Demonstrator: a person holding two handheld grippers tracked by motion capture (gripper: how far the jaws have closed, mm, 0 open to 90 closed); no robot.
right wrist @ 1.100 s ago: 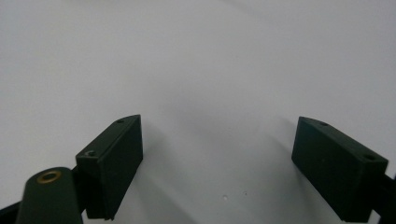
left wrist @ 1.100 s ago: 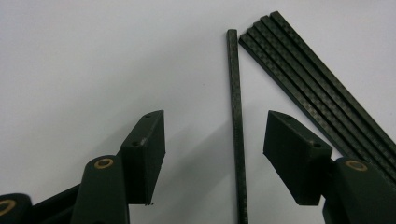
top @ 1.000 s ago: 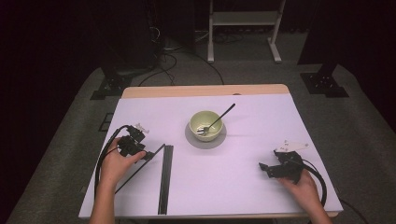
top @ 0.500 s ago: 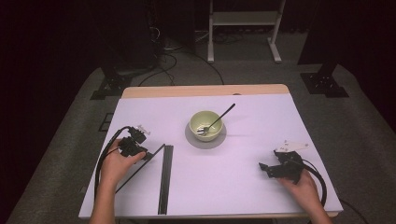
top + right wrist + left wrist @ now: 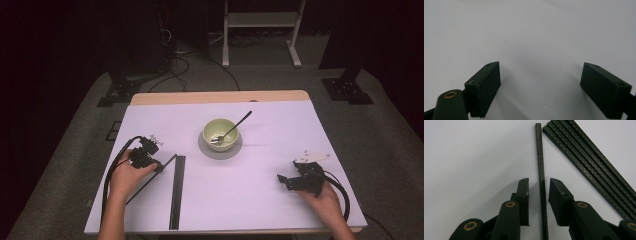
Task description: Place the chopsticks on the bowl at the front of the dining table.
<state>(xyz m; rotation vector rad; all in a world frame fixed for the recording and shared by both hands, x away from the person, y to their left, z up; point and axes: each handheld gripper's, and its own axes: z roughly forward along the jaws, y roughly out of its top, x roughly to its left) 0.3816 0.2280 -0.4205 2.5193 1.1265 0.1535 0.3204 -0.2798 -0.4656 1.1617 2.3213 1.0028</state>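
A single thin black carbon rod lies on the white table, slanting away from a bundle of several like rods. My left gripper straddles this rod. Its jaws have just been closing, and a narrow gap still shows on each side of the rod, so the pads do not press it. In the high view the left gripper sits at the table's left, over the single rod and beside the bundle. My right gripper rests at the right, wide open over bare table.
A pale green bowl with a spoon leaning in it stands on a grey disc at mid-table. The table's wooden far edge lies beyond it. Cables trail from both grippers toward the near edge.
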